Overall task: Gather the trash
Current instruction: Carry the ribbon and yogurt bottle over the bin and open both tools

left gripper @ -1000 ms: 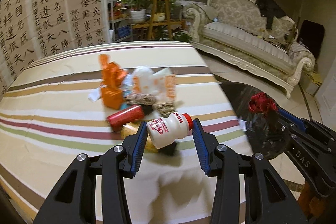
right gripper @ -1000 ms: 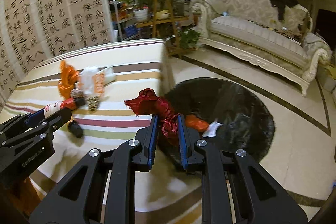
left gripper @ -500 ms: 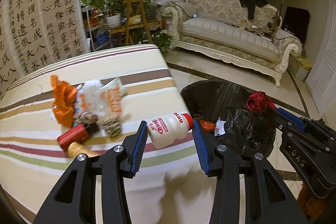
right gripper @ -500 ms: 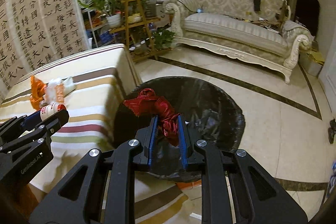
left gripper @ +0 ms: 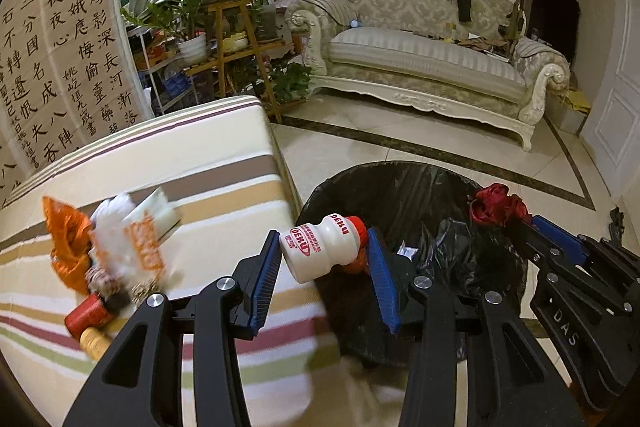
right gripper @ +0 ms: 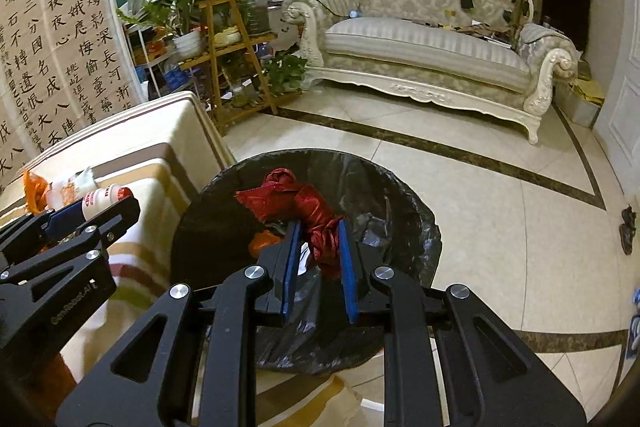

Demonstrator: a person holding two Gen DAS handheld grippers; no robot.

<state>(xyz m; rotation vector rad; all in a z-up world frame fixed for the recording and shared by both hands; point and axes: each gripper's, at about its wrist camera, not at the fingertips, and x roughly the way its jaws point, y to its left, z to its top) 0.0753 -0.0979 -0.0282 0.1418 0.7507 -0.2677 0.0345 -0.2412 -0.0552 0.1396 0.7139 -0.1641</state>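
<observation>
Two pieces of trash are in our grippers at once, one in each hand. Our left gripper (left gripper: 324, 261) is clamped on a small white drink bottle (left gripper: 320, 247) with a red cap. The bottle lies sideways between the blue pads, its base against one pad and its cap against the other, so we hold it by its two ends. It hangs over the near rim of the black trash bag (left gripper: 404, 187), at the edge of the striped table (left gripper: 180, 155).

Our right gripper (right gripper: 319, 257) is closed on a crumpled red wrapper (right gripper: 298, 201). The jaws pinch only its lower twisted part, and the rest sticks up and to the left above the pads. We hold it directly above the open mouth of the bag (right gripper: 400, 195), which stands on the tiled floor beside the table. We think the bag is placed there so that a hand can go from the table to the bin by a short way.

Inside the bag we can see some orange trash (right gripper: 262, 241) and a white scrap already.

More trash waits on the table: an orange bag (left gripper: 66, 239), a white and orange packet (left gripper: 136, 235) and a red can (left gripper: 86, 315), all close together in one heap.

We judge that both items are ready to be let go, the wrapper first, because it is better centred over the opening. The bottle is near the rim and could bounce out.
</observation>
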